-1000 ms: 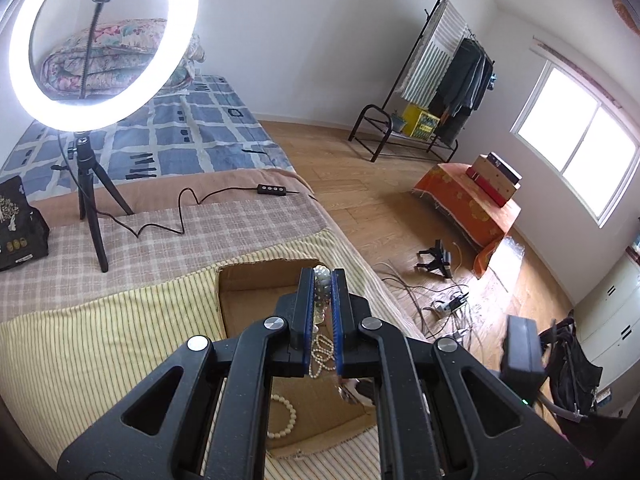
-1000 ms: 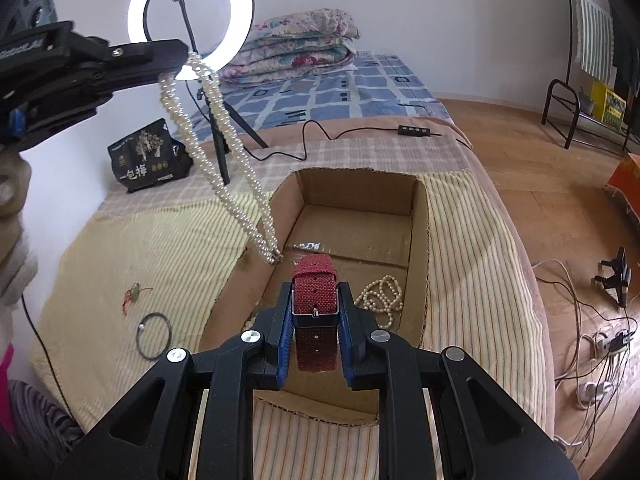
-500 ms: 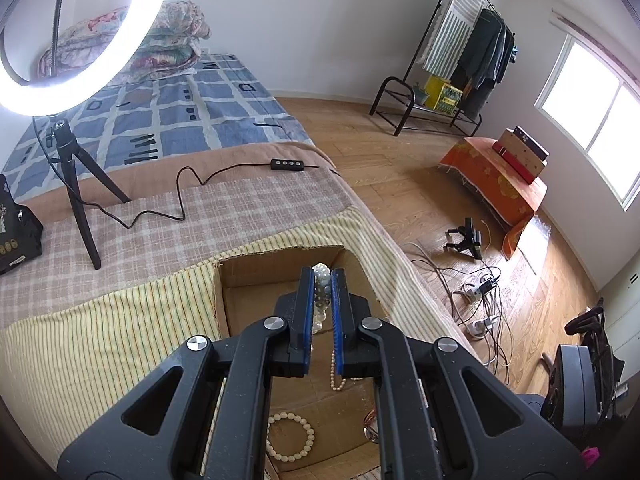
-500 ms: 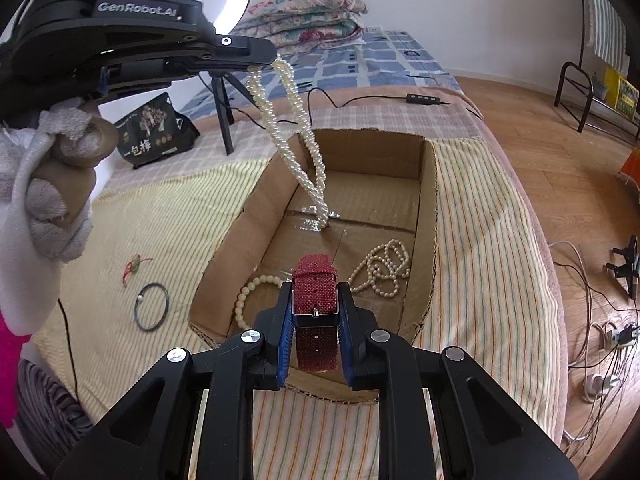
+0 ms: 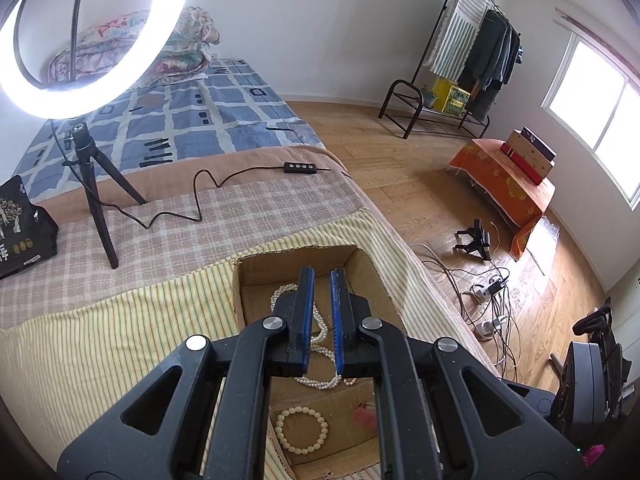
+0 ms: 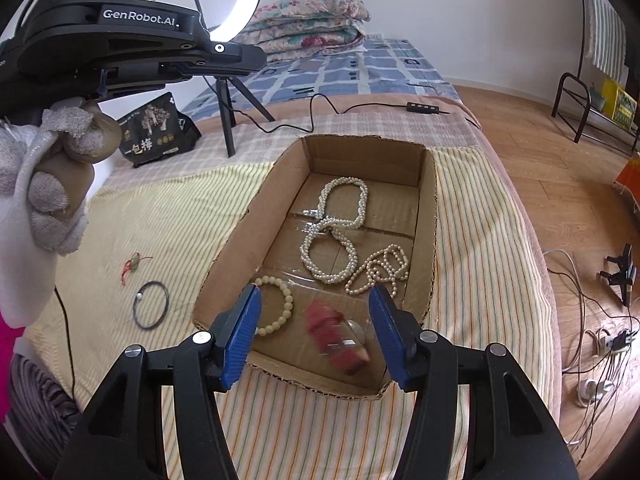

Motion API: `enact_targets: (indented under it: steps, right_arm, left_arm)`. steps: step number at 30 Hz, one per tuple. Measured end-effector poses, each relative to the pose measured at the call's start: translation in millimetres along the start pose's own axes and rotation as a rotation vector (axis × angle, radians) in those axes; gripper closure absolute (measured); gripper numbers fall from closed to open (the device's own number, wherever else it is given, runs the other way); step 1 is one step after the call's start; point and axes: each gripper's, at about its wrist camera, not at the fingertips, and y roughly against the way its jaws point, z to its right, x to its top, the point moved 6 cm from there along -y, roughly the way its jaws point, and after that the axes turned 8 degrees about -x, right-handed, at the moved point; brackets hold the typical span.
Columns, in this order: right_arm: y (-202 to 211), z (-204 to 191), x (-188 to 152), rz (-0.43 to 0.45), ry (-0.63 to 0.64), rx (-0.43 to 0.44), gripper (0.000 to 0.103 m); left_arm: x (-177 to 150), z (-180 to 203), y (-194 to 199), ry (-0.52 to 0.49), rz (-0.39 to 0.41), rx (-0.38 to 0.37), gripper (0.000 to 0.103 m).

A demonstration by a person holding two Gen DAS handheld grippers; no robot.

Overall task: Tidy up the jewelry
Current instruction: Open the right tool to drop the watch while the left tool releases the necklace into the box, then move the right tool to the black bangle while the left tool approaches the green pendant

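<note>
On the striped bedspread (image 6: 168, 216), right gripper (image 6: 316, 322) fingers are spreading above the red watch (image 6: 336, 340); left gripper (image 5: 321, 312) fingers pressed together, empty.

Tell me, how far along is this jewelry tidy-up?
Mostly done: the pearl necklace, bead bracelet and another strand lie in the cardboard box. The right claw is opening over the blurred red watch. Left: the black bangle and red charm.

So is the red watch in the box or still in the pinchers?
In the box. The red watch, blurred, lies on the cardboard box floor; the right gripper is opening, pads clear of it.
</note>
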Motion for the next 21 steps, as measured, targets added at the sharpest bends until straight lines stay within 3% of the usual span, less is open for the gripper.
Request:
enact_targets:
  steps: [12,13,15,16,21]
  right_arm:
    - [24,-15,5,0.052,0.006,-0.006,0.048]
    - [27,-18,6,0.060,0.007,-0.005,0.048]
    - [32,-24,7,0.071,0.010,-0.003,0.048]
    - [35,-27,7,0.079,0.012,-0.002,0.048]
    - [46,-42,9,0.102,0.027,0.003,0.048]
  left_arm:
    - [-8,-7,50,-0.030,0.037,0.048,0.095]
    - [-9,-8,56,-0.031,0.041,0.053,0.092]
    - [-11,-13,70,-0.029,0.056,0.059,0.066]
    - [-12,-15,78,-0.027,0.066,0.063,0.062]
    - [-16,-31,109,-0.021,0.081,0.085,0.061]
